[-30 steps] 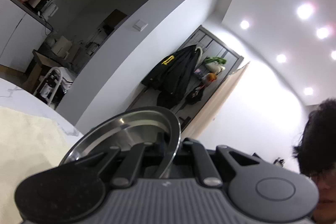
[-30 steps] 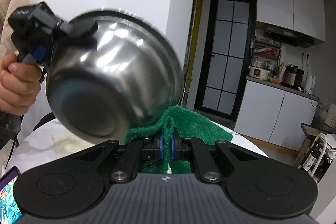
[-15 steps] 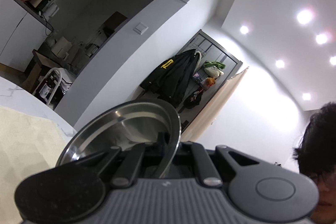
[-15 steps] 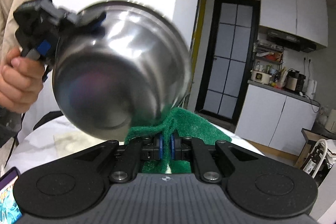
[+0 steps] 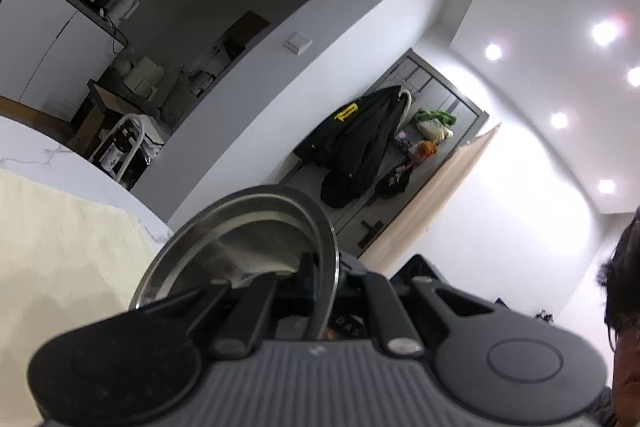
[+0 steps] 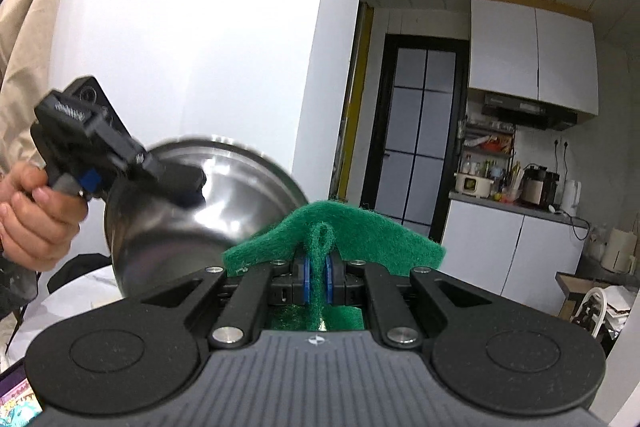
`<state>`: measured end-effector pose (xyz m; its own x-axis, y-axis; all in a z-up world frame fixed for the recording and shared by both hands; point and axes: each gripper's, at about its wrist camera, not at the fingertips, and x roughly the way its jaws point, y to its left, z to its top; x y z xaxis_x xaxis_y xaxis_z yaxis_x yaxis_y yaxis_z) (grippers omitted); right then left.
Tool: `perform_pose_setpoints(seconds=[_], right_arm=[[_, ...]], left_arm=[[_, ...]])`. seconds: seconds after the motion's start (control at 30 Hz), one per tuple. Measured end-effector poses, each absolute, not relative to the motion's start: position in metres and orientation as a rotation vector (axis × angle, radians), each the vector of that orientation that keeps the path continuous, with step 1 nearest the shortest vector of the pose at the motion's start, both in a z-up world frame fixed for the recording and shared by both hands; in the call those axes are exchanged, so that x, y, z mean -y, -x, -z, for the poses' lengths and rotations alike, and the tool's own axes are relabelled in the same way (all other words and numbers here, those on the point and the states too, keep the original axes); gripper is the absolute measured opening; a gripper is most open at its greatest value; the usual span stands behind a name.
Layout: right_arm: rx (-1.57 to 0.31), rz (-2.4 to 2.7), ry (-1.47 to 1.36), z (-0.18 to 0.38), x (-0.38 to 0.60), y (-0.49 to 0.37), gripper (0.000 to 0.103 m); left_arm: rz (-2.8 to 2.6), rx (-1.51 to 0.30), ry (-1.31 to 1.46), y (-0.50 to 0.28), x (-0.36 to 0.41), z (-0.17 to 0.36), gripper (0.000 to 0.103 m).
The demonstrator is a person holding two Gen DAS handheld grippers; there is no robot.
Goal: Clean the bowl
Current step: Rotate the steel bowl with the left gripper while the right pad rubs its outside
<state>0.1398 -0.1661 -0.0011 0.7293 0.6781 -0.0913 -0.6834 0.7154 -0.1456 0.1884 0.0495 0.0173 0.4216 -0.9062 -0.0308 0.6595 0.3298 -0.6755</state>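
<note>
The left tool point(image 6: 176, 183) is clamped on the rim of the steel bowl point(image 6: 192, 227), held aloft above the worktop point(image 5: 60, 163). The right tool point(image 6: 318, 277) is closed on a green scouring pad point(image 6: 360, 239), just beside the bowl's outer wall. The bowl's inside is seen only from the left wrist, the pad only from the right.

left wrist: close, tilted | right wrist: close, level; shared: bowl point(image 5: 256, 227)

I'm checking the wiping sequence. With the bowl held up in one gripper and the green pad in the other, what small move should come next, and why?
Probably bring the green scouring pad back against the steel bowl and wipe its outer wall. The right gripper is shut on the pad, the left gripper clamps the bowl's rim and holds it tilted in the air, and the pad sits just beside the bowl's outside; contact cannot be told.
</note>
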Motion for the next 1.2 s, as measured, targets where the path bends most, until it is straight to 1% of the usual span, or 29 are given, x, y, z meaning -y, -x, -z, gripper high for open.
perform_pose_setpoints(seconds=[0.17, 0.33, 0.57, 0.83, 1.2], right_arm=[[-0.03, -0.759, 0.179, 0.003, 0.171, -0.139, 0.009], [-0.066, -0.775, 0.176, 0.011, 0.175, -0.14, 0.009], [-0.091, -0.794, 0.278, 0.022, 0.162, -0.134, 0.01], [-0.105, -0.86, 0.305, 0.023, 0.149, -0.121, 0.009], [-0.072, -0.99, 0.335, 0.016, 0.13, -0.1, 0.009]], left_arm=[[1.116, -0.45, 0.605, -0.183, -0.046, -0.021, 0.006], [1.128, -0.402, 0.659, -0.182, -0.053, -0.023, 0.006], [1.158, -0.356, 0.69, -0.178, -0.051, -0.028, 0.007], [1.191, -0.302, 0.788, -0.177, -0.048, -0.031, 0.007], [1.135, -0.297, 0.81, -0.178, -0.041, -0.028, 0.007]])
